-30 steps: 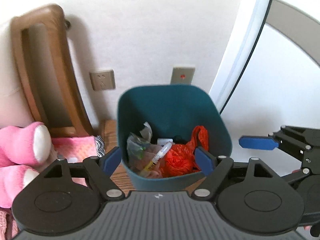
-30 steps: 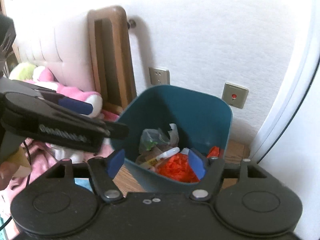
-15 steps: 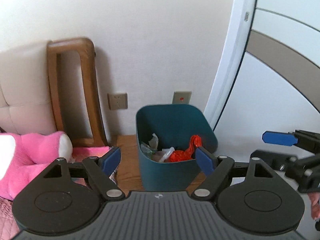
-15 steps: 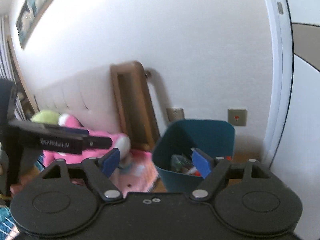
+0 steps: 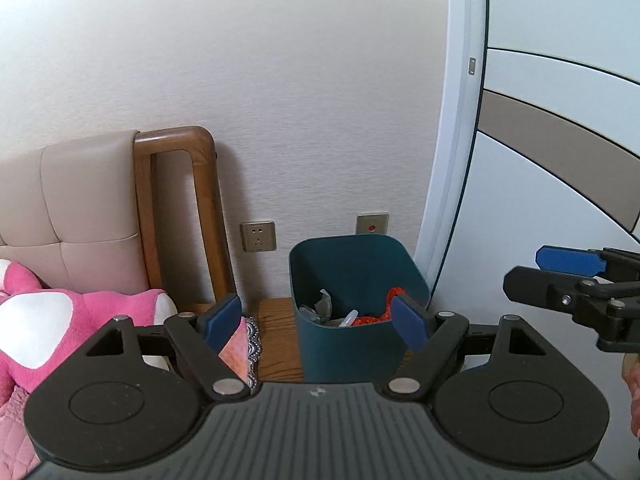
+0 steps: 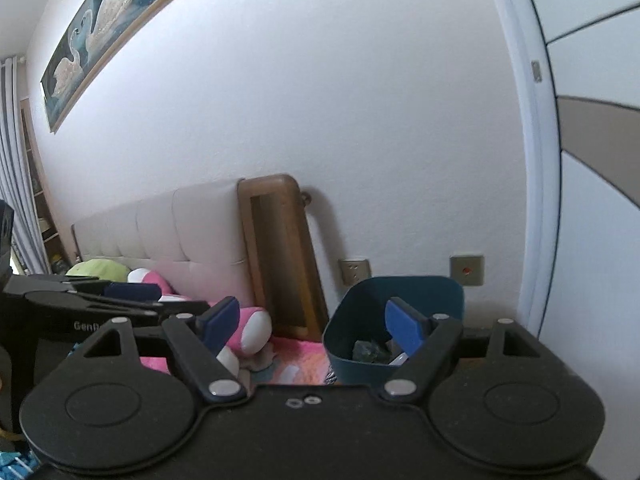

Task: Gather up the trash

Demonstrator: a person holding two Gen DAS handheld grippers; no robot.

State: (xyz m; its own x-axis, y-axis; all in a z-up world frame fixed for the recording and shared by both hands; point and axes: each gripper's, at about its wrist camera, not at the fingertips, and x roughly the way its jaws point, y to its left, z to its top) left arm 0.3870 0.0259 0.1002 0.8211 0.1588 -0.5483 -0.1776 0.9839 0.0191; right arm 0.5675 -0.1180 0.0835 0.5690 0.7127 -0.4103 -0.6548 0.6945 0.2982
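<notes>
Trash (image 5: pixel 362 317) is lying in the bottom of a teal bin (image 5: pixel 352 344): an orange-red crumpled bag, a grey-green wrapper and a small white piece are showing above the rim. That bin is standing on a wooden surface (image 5: pixel 276 336) against the white wall, just below a red-dotted wall switch (image 5: pixel 372 223) and right of a power socket (image 5: pixel 258 236). Nearest the lens, the left gripper (image 5: pixel 318 322) is hovering short of the bin with its blue pads spread wide and nothing between them. Further right, the right gripper (image 5: pixel 560 276) is hanging in the air beside a white door (image 5: pixel 560 184), its jaws likewise parted and empty; in its own view they are framing the bin's near wall without touching it. Left of the bin, a wooden headboard post (image 5: pixel 200 216) is leaning along a padded headboard (image 5: pixel 72 204), and a pink plush toy (image 5: pixel 60 320) is lying on pink bedding. Higher on the wall, a swan painting (image 6: pixel 112 36) is hanging.
</notes>
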